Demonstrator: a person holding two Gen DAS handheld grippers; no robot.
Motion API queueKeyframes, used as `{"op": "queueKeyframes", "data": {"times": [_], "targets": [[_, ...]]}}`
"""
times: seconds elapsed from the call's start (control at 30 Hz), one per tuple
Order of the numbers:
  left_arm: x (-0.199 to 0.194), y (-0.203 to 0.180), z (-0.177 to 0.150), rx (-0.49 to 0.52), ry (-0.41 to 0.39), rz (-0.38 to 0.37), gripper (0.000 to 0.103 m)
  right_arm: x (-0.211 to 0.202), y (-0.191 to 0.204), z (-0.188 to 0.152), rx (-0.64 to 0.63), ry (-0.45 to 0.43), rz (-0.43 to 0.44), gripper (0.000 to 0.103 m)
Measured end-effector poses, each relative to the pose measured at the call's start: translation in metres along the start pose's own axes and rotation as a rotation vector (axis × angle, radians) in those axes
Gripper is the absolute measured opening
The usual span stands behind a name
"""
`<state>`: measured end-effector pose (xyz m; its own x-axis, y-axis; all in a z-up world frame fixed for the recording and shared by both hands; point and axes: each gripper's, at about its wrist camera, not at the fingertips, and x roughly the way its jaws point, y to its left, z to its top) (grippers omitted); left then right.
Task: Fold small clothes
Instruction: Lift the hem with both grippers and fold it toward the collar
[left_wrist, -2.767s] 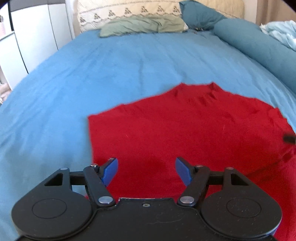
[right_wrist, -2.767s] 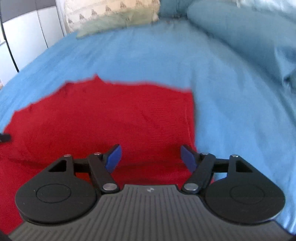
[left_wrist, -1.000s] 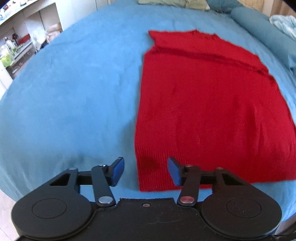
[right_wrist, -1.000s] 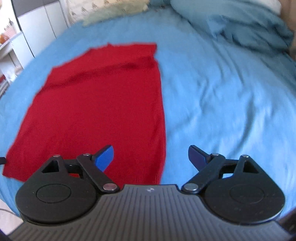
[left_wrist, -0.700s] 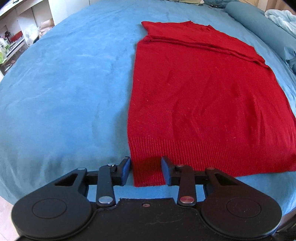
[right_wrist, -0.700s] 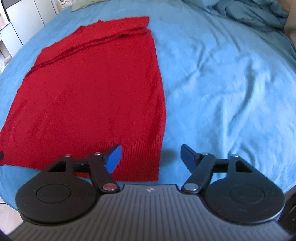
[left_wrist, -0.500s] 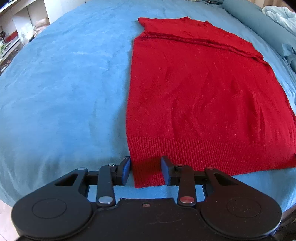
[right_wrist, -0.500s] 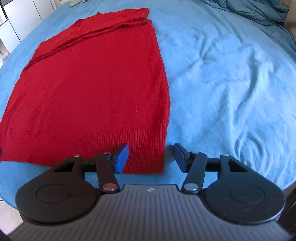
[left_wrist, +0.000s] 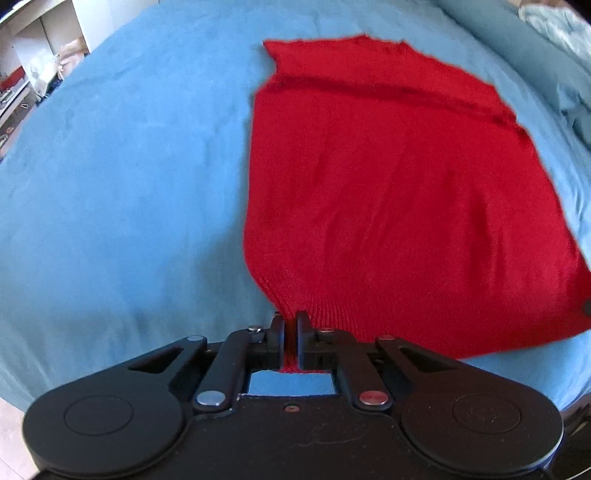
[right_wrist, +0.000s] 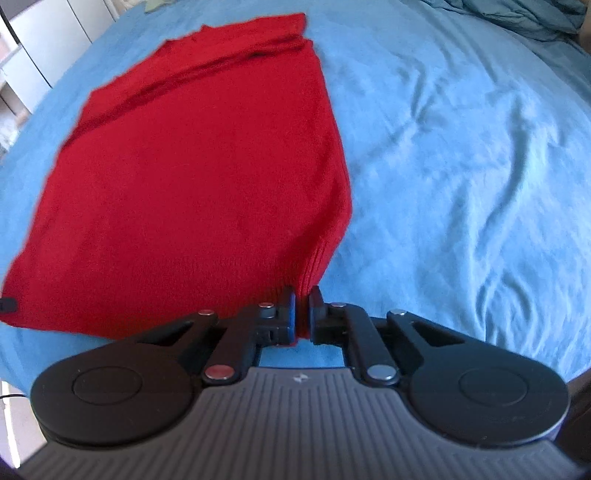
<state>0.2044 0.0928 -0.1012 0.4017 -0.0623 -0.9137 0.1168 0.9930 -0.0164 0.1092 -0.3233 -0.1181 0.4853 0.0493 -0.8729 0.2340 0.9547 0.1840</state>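
A red knit sweater (left_wrist: 399, 177) lies spread on the blue bedsheet (left_wrist: 129, 166), sleeves folded in across its far end. My left gripper (left_wrist: 291, 321) is shut on the near left corner of its ribbed hem, and that corner is pulled up off the sheet. In the right wrist view the same sweater (right_wrist: 199, 162) stretches away to the left. My right gripper (right_wrist: 303, 295) is shut on the near right hem corner, which bunches between the pads. The tip of the other gripper shows as a dark spot at the sweater's far hem corner in each view.
The blue sheet (right_wrist: 461, 166) is wrinkled to the right of the sweater. A rumpled blue duvet (right_wrist: 517, 18) lies at the far right. White cupboards and shelves (left_wrist: 33, 70) stand beyond the bed's left side. The bed's near edge runs just under both grippers.
Both grippers went from open astride the hem corners to shut on them. The two corners now rise and bunch, and the hem curves up off the sheet.
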Motion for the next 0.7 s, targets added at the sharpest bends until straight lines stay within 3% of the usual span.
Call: {"op": "queueKeyframes", "data": {"times": [0.2, 0.37, 0.53, 0.7], "targets": [[-0.051, -0.008, 0.053, -0.04, -0.108, -0.015, 0.006, -0.049, 0.002, 0.068, 0.062, -0.073, 0.114, 0.021], [-0.069, -0.013, 0.127, -0.038, -0.253, -0.021, 0.006, -0.062, 0.017, 0.15, 0.061, -0.167, 0.138, 0.021], [-0.037, -0.014, 0.217, -0.036, -0.373, -0.01, 0.006, -0.033, 0.027, 0.251, 0.122, -0.25, 0.162, 0.021], [0.042, -0.01, 0.314, -0.152, -0.428, -0.01, 0.006, 0.044, 0.039, 0.353, 0.091, -0.306, 0.132, 0.02]]}}
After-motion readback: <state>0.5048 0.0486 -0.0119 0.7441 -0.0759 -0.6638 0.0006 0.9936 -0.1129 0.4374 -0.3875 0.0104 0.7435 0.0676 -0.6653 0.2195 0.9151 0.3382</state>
